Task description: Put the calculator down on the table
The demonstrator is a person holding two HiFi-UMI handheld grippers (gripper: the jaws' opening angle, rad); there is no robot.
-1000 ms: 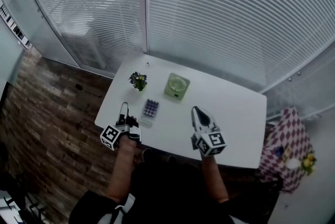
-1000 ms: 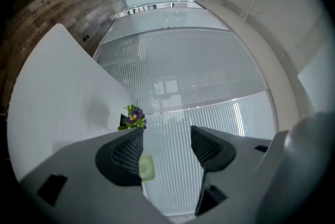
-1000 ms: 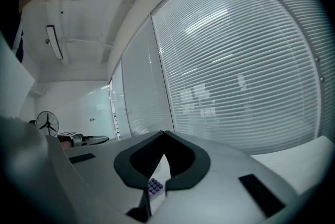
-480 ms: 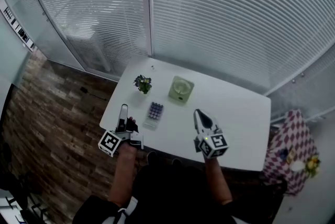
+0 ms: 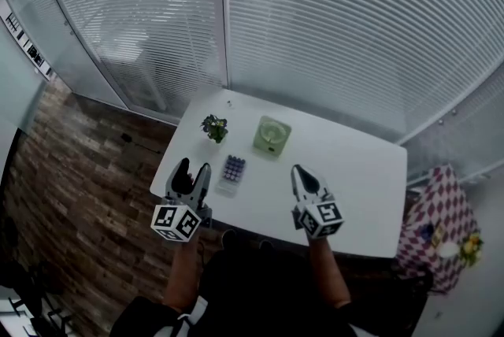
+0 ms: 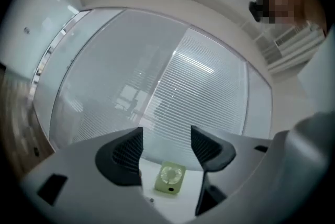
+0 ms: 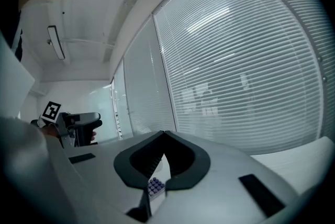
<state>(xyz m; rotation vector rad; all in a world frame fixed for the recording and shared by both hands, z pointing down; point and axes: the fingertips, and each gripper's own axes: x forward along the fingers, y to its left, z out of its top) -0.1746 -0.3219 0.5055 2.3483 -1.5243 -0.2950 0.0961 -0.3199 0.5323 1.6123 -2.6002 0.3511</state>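
The calculator (image 5: 231, 172), pale with purple keys, lies flat on the white table (image 5: 354, 178) near its left front part. My left gripper (image 5: 194, 168) hovers just left of it, open and empty, over the table's front left edge. In the left gripper view the left gripper (image 6: 166, 138) frames the green fan (image 6: 170, 178) between its spread jaws. My right gripper (image 5: 298, 169) is shut and empty, to the right of the calculator. Under the shut tips of the right gripper (image 7: 164, 135), a bit of the calculator (image 7: 155, 186) shows.
A small potted plant (image 5: 213, 127) stands behind the calculator, with the square green fan (image 5: 272, 135) to its right. Slatted glass walls rise behind the table. A brick floor (image 5: 71, 170) lies to the left, and a checkered stool (image 5: 437, 209) stands on the right.
My left gripper has rolled from edge-on to flat, and its jaws now show apart. The calculator stays on the table. The right gripper has barely moved.
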